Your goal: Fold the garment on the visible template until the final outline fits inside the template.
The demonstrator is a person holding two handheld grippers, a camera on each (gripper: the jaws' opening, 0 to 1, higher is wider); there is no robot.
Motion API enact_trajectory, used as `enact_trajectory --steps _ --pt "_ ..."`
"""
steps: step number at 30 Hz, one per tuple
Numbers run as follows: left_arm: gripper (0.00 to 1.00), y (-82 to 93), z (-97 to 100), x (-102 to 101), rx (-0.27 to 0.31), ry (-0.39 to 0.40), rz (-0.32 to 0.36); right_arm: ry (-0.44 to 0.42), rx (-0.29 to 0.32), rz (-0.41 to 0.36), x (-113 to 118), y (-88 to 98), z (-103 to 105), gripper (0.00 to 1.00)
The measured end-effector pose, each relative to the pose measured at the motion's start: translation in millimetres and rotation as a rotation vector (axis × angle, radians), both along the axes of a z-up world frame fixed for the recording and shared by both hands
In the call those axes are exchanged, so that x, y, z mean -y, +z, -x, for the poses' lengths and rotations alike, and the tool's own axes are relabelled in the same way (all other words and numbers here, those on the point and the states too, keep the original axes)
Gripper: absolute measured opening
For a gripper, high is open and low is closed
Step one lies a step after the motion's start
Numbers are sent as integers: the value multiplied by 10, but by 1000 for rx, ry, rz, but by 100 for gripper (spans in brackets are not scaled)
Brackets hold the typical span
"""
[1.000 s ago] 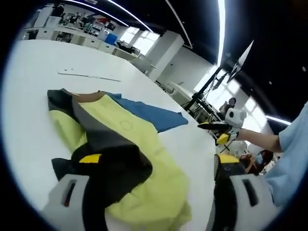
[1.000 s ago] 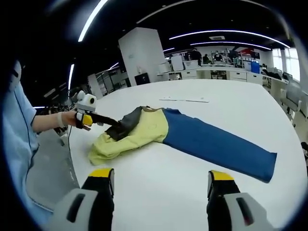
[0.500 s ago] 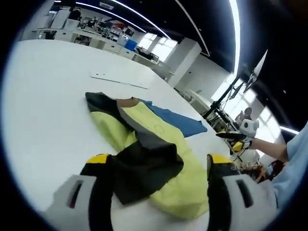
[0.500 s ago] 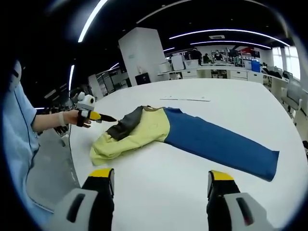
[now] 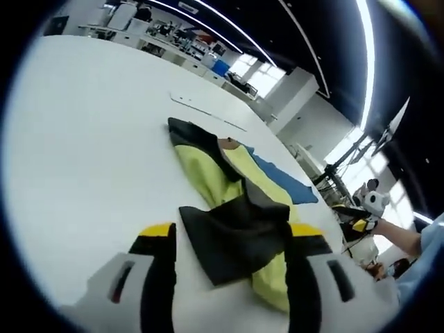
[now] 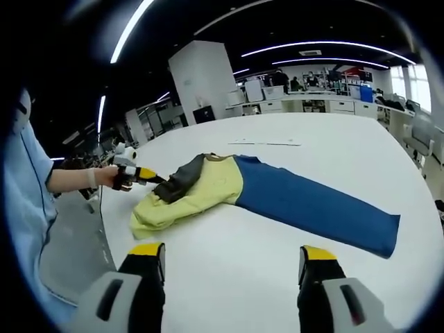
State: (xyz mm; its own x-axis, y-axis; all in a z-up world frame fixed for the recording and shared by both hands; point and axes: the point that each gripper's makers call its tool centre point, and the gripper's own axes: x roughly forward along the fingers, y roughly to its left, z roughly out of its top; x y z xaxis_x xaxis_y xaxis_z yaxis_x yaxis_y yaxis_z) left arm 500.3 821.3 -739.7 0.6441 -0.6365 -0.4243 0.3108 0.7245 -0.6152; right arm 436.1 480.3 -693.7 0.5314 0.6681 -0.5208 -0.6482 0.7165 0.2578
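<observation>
Broad white table (image 6: 333, 146) under everything, running back toward an open office. Thin pale strip (image 6: 267, 143) lying flat toward the far edge of the table, well apart from other items; also seen in the left gripper view (image 5: 201, 109). Beyond the far edge: white desks (image 6: 312, 105), a large white pillar (image 6: 201, 80), long ceiling light strips (image 6: 326, 47).

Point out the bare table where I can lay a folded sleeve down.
Bare white table runs between the right gripper and the garment's near edge, and beyond it toward a thin white strip. It is crowded at the dark sleeve, where the left gripper sits.
</observation>
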Motion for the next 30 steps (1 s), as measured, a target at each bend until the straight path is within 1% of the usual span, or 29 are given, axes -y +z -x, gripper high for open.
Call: enact_trajectory --steps 1,7,11,12,14,17,21,23,28,30 --pt "55 -10 8 1 -17 5 7 -2 -2 -1 3 -2 4 78" --pt "44 -54 -90 -20 -39 43 28 -9 -7 -1 18 -15 24 78" --pt "32 -111 -96 -41 -50 62 3 -11 -12 -3 12 -29 52 78" --pt "30 -116 -99 -44 -45 65 0 -11 -13 -2 11 -33 63 78" --pt "23 -162 -100 -88 -52 78 -27 -14 -16 -8 9 -36 75 78" --pt "17 -193 -125 -129 -61 102 -10 -17 -18 -5 23 -50 81 78" --pt "10 -226 -145 -163 -68 110 -17 -21 -19 -6 30 -52 81 78" --pt "8 -230 -153 -163 -59 108 -20 -21 -18 -5 29 -49 79 78" --pt "1 -266 -143 -163 -68 102 -33 -23 -19 -7 31 -53 75 78" --pt "0 -276 -142 -170 -66 102 -38 -23 -20 -8 27 -56 78 78"
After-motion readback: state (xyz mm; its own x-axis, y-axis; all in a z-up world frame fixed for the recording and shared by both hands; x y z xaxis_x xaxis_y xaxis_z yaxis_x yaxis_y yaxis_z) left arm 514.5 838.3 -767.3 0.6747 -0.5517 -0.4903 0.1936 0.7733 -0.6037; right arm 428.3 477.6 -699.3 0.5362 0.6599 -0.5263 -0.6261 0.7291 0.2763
